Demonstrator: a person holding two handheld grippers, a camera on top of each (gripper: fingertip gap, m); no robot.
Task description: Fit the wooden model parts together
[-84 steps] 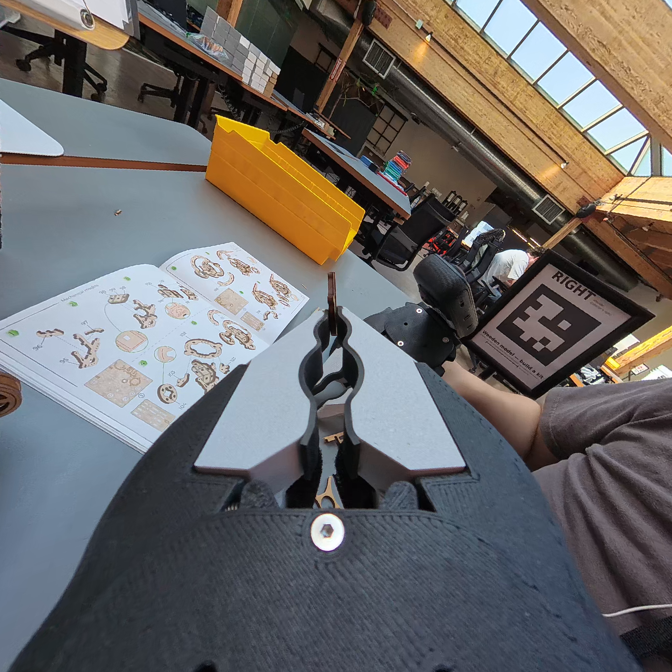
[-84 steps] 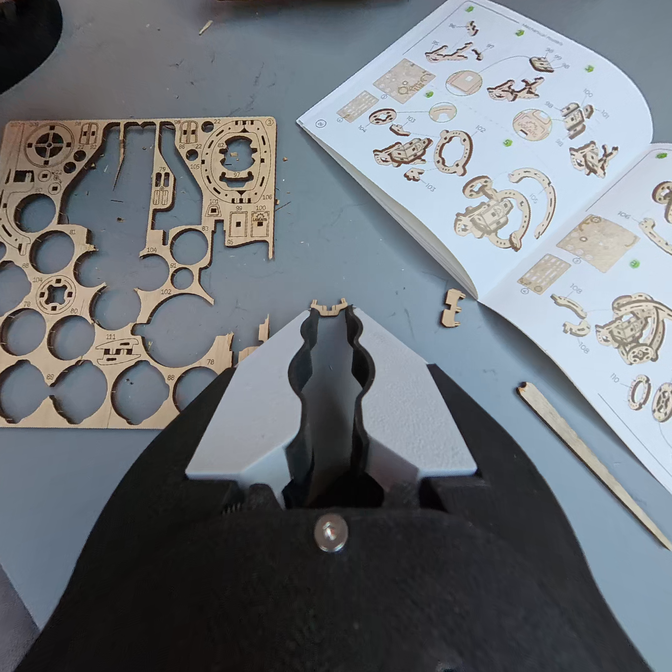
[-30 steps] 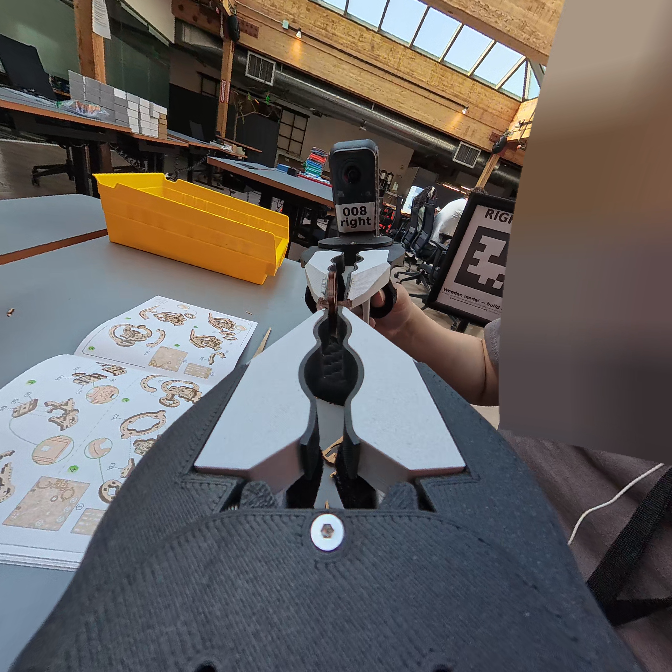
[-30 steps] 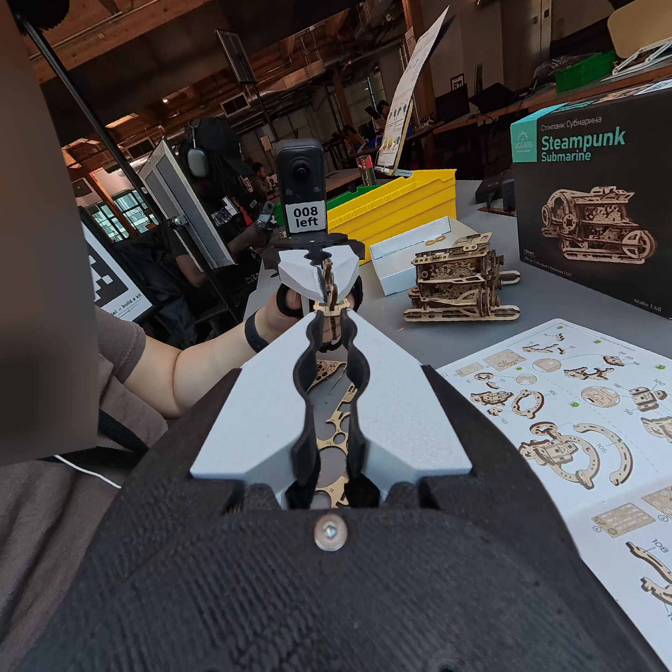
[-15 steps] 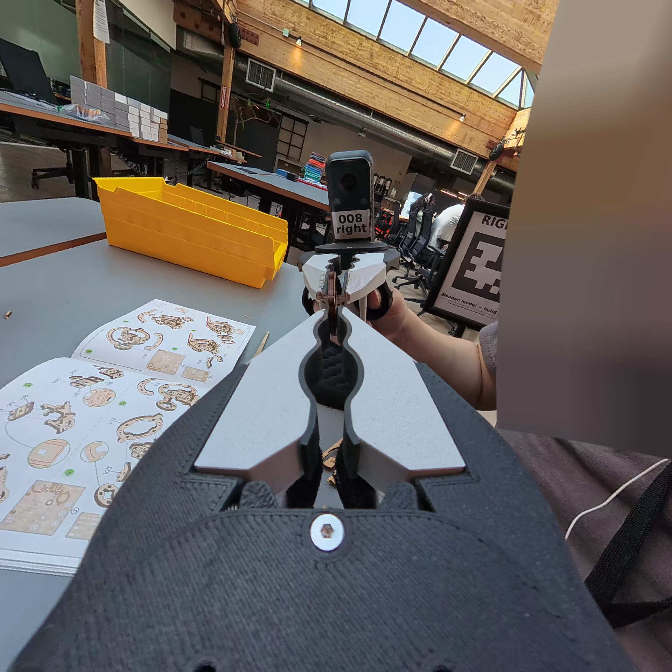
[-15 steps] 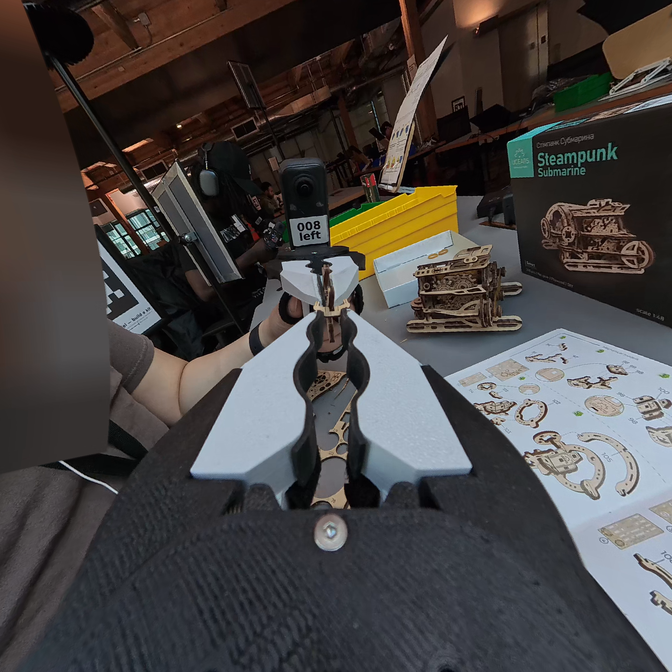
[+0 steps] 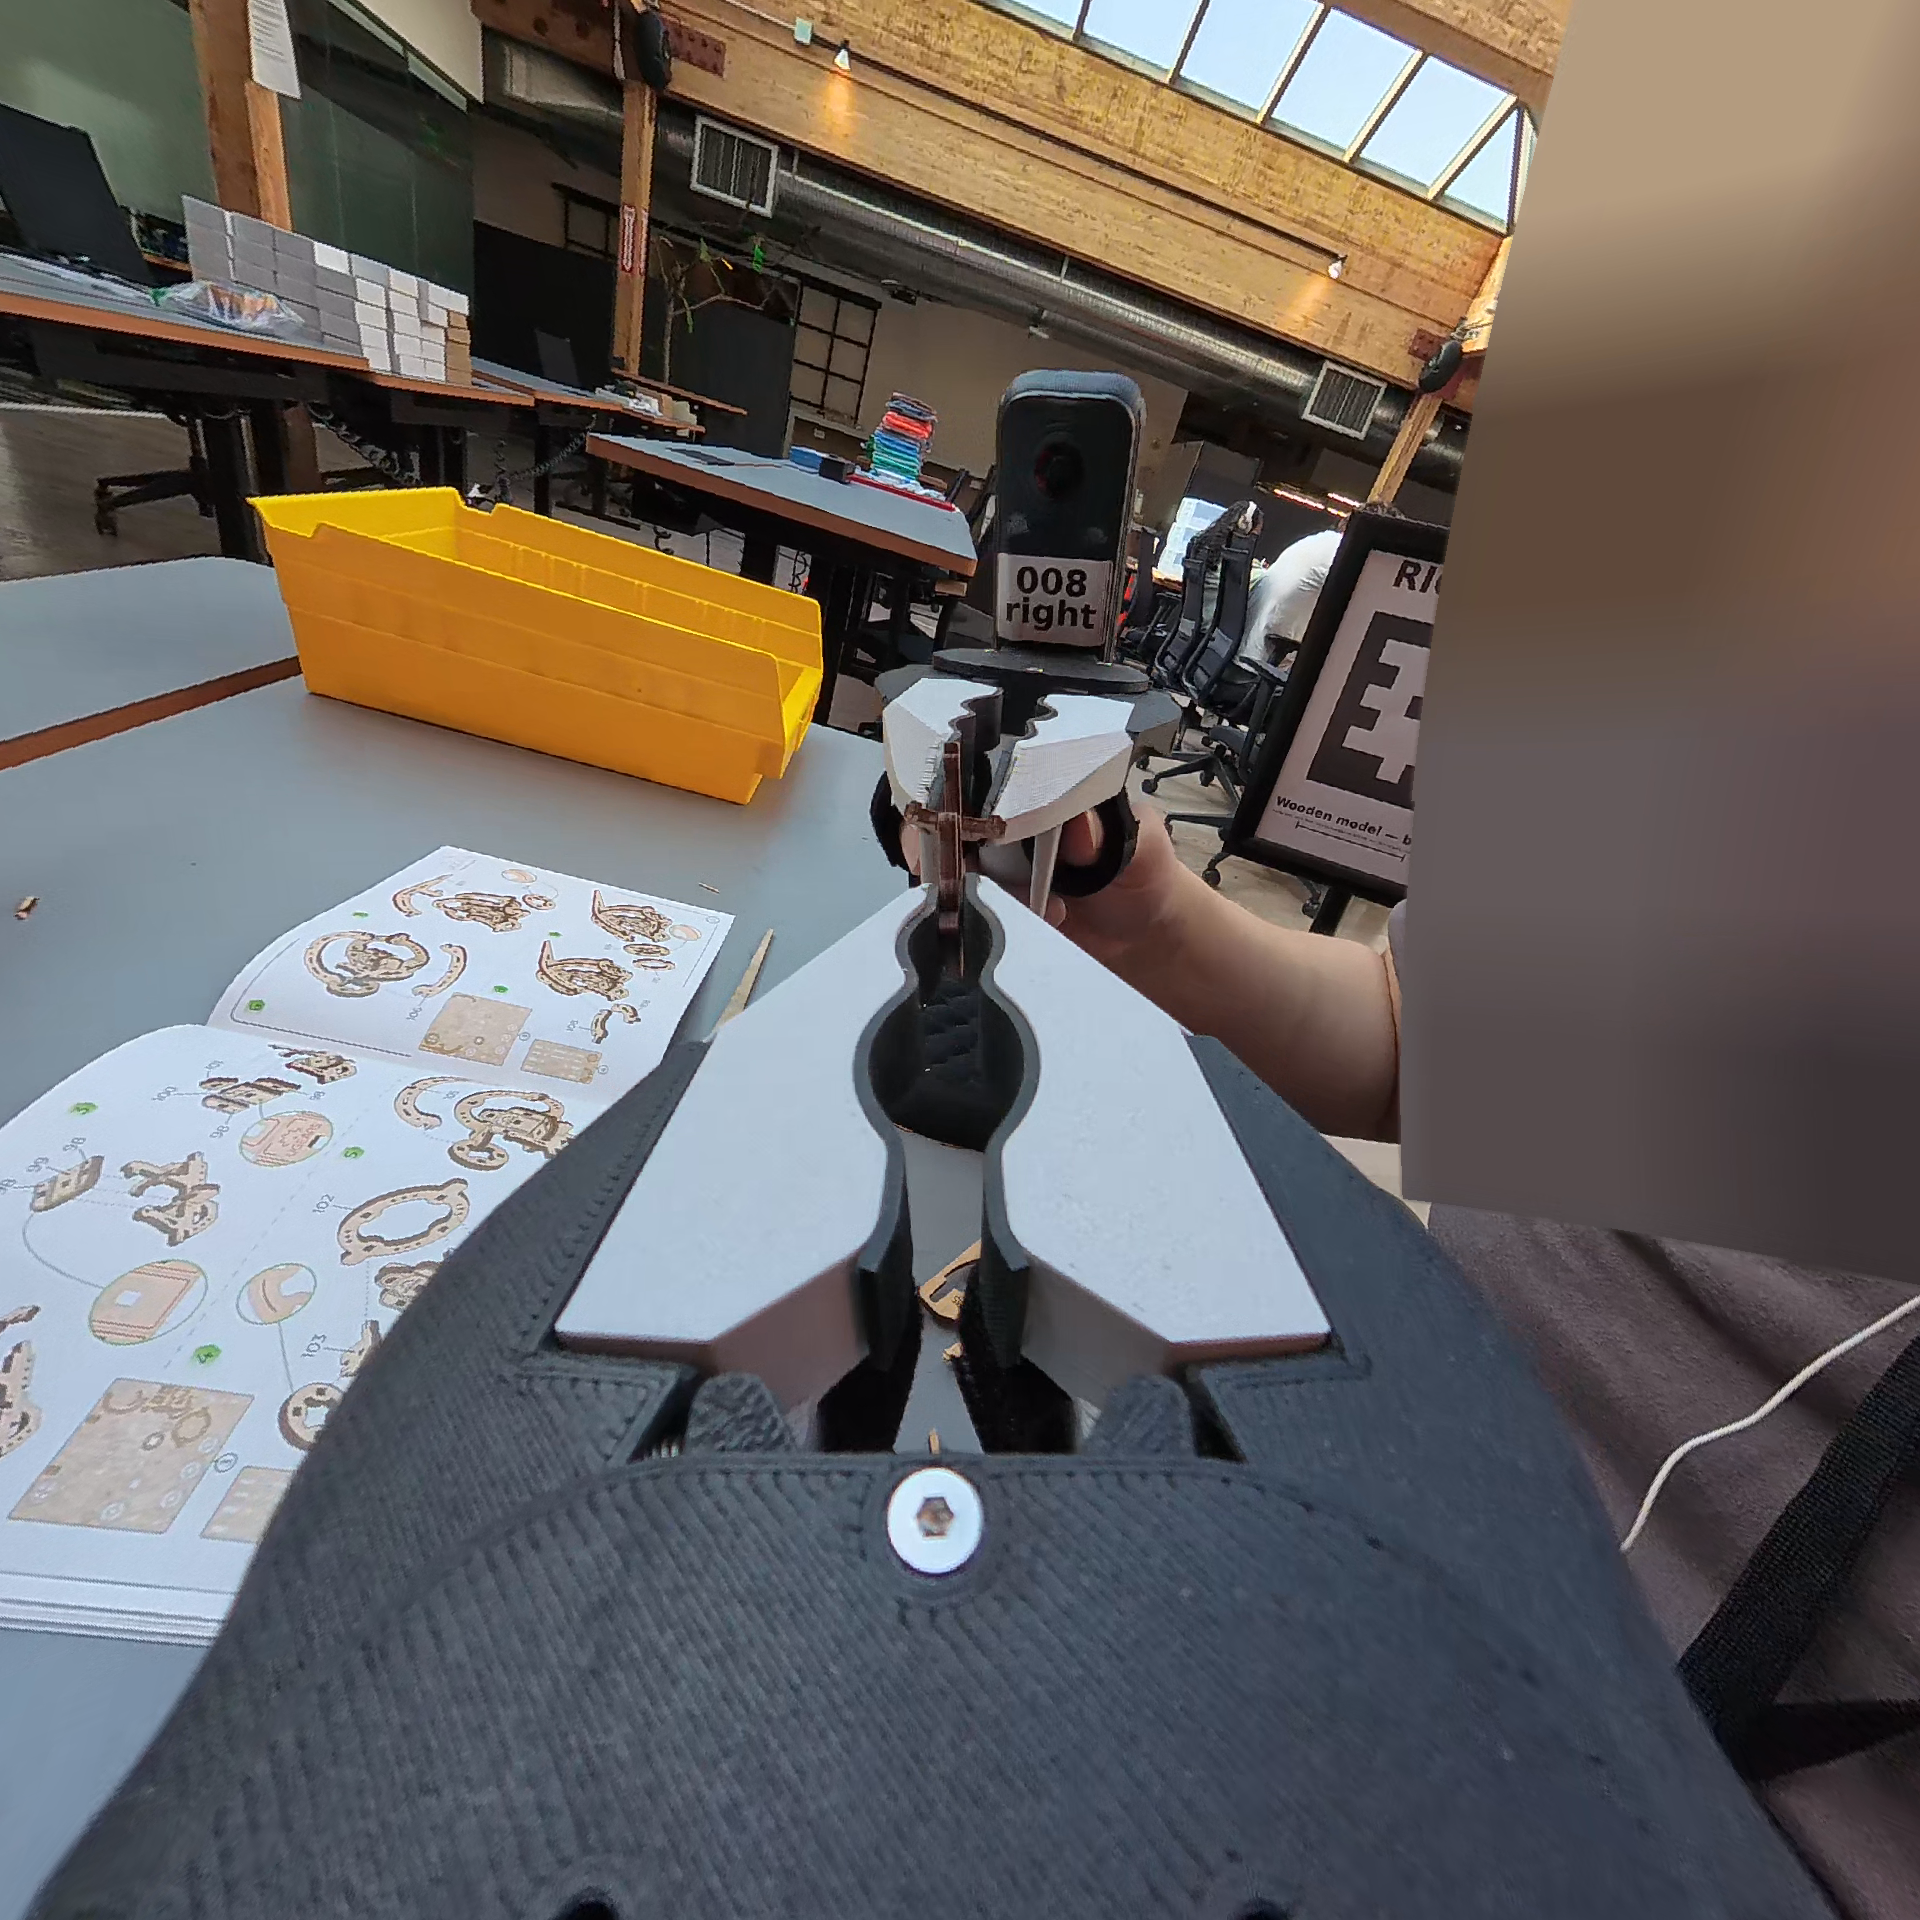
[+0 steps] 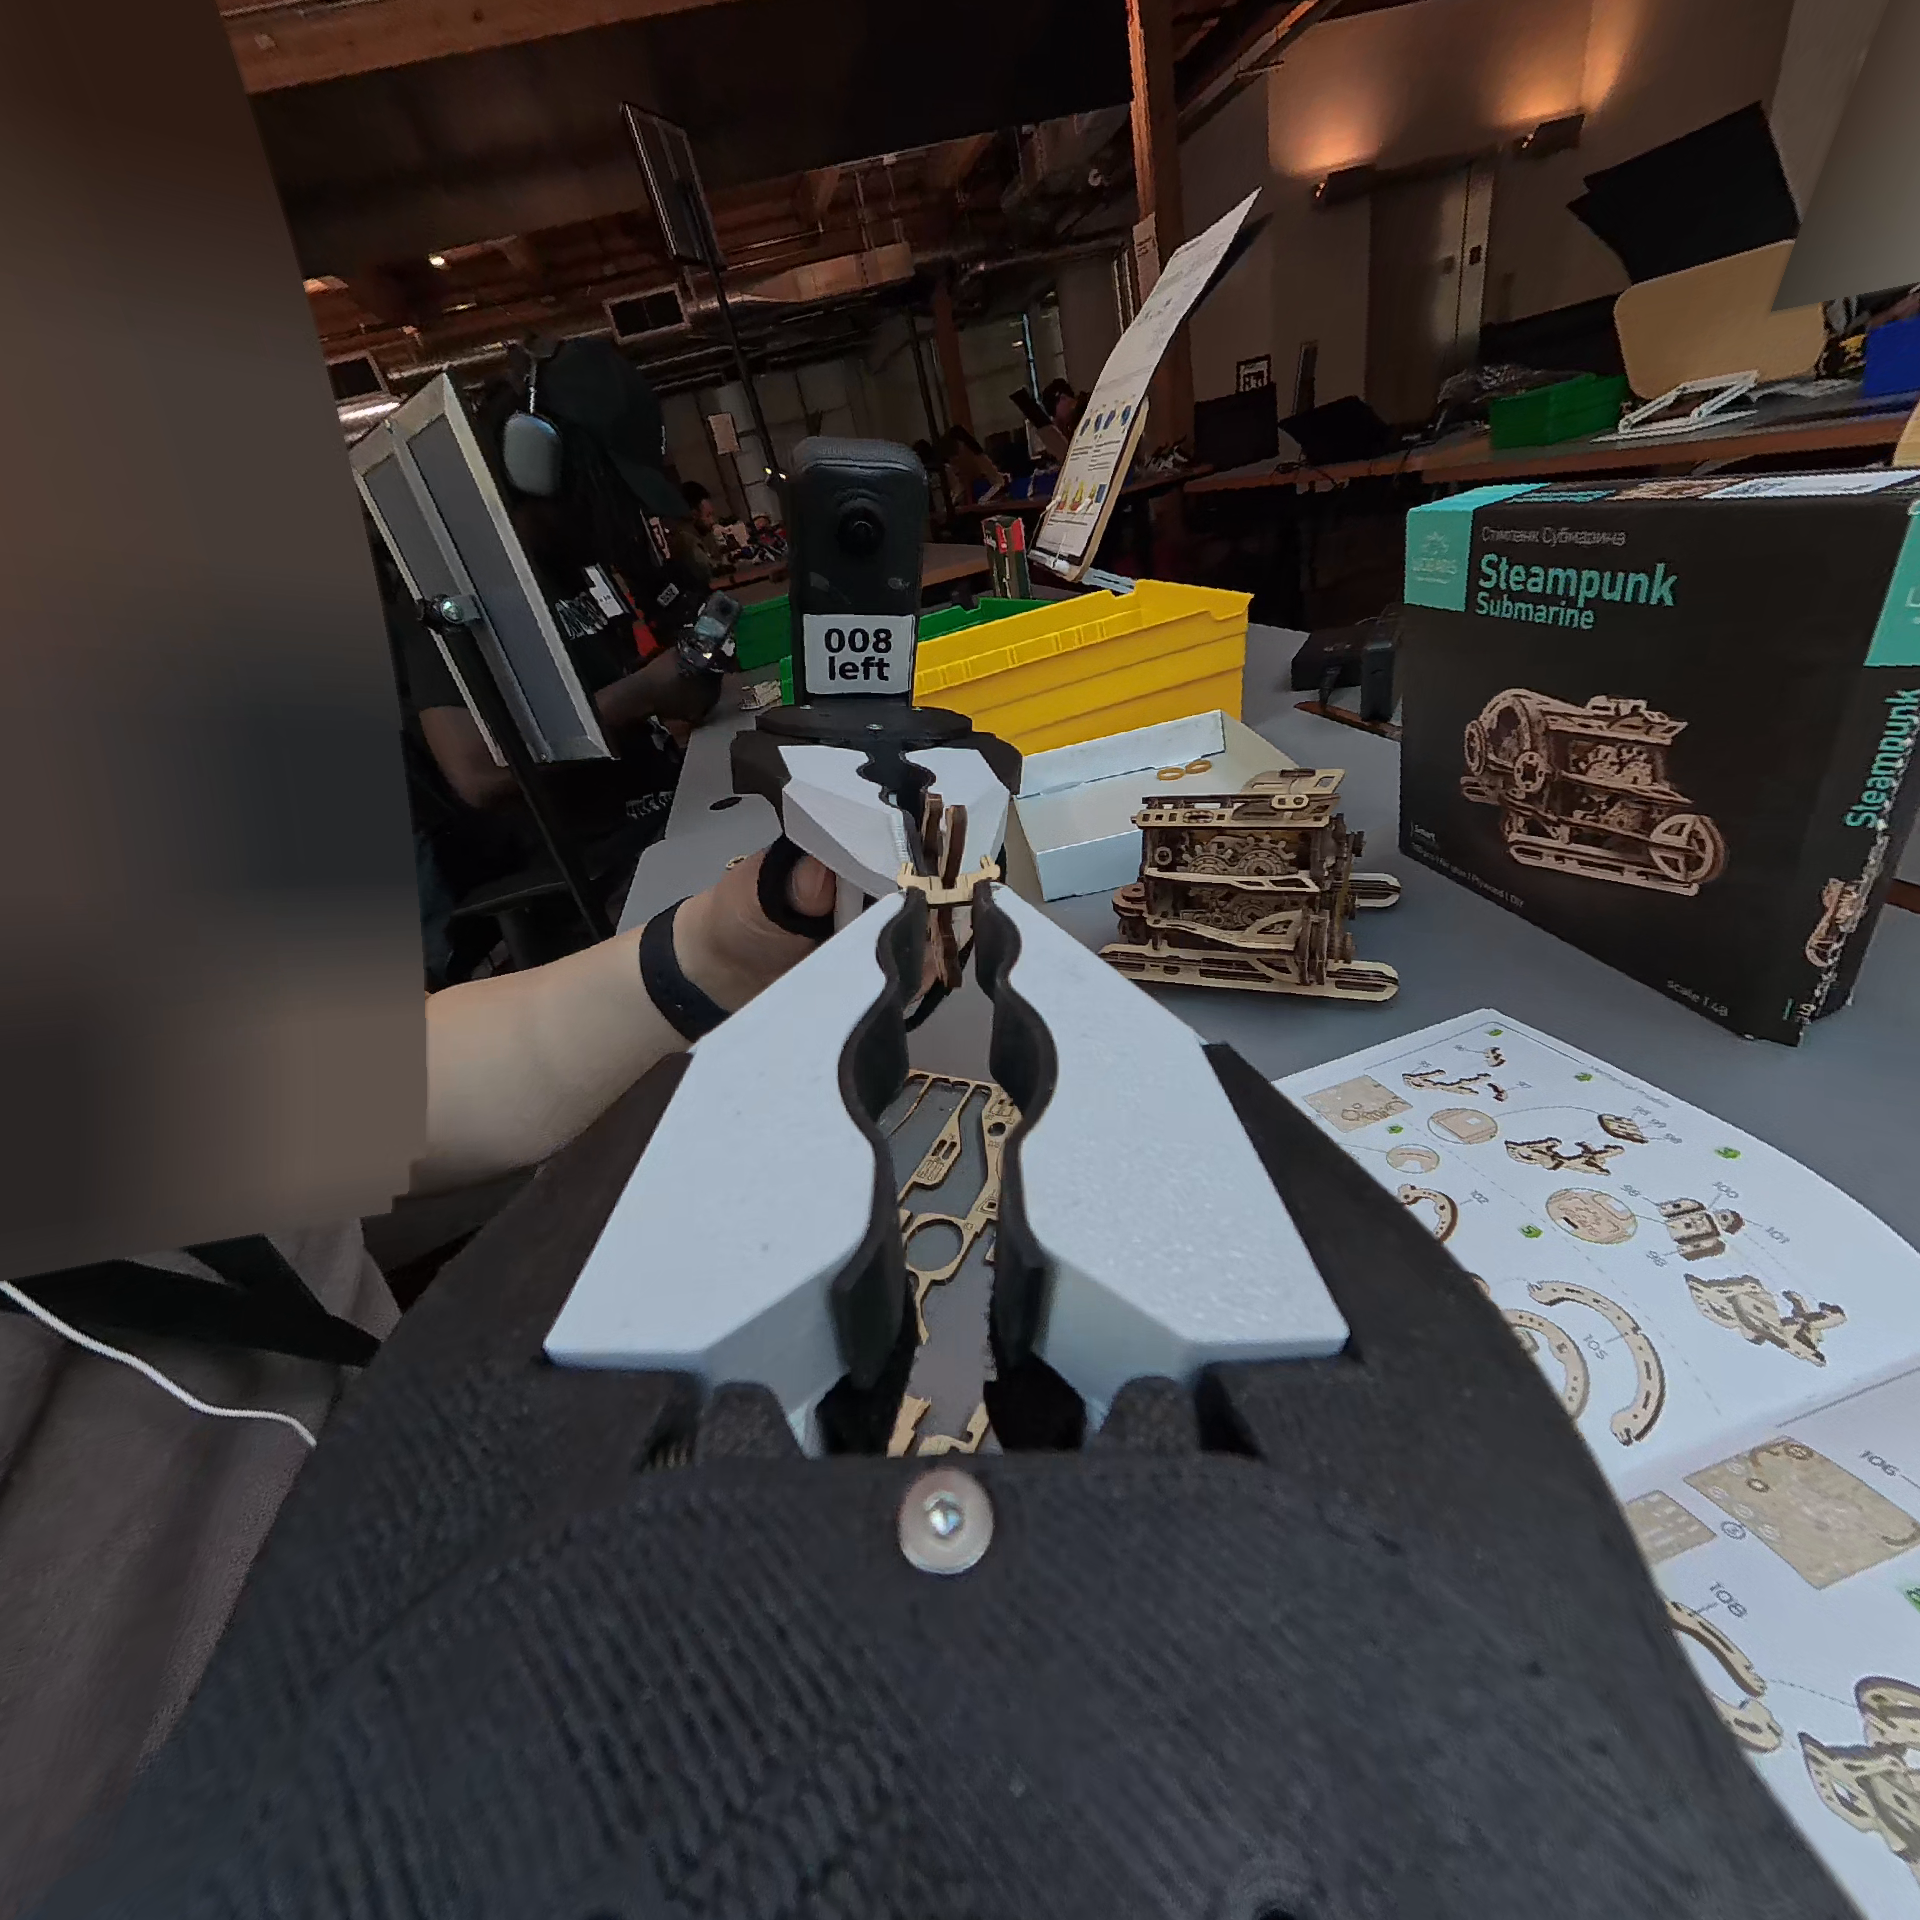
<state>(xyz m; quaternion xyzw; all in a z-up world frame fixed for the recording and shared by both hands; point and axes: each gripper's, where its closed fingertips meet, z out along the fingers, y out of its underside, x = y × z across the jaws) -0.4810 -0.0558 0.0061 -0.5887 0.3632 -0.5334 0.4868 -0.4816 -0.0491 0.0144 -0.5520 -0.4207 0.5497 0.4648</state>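
My left gripper (image 7: 951, 906) is shut on a flat wooden part (image 7: 950, 883), held edge-on and upright above the table. My right gripper (image 8: 940, 906) is shut on a small notched wooden piece (image 8: 940, 883), held crosswise. The two grippers face each other tip to tip. The notched piece (image 7: 952, 828) sits across the flat part's edge, and the two parts touch. The right gripper also shows in the left wrist view (image 7: 971, 774). The left gripper also shows in the right wrist view (image 8: 914, 821), with the flat part (image 8: 943, 831) between its jaws.
An open instruction booklet (image 7: 312, 1091) (image 8: 1610, 1247) lies on the grey table (image 7: 312, 790). A yellow bin (image 7: 540, 623) stands behind it. A built wooden model (image 8: 1247, 883), a dark kit box (image 8: 1662, 748) and a white lid (image 8: 1122, 800) stand to the right. A cut-out wooden sheet (image 8: 945, 1174) lies below my right gripper. Less than 4 cm separates the two grippers' tips.
My right gripper has lifted its small piece off the table and turned to face the left one. The grippers have closed the gap, and the two parts now meet.
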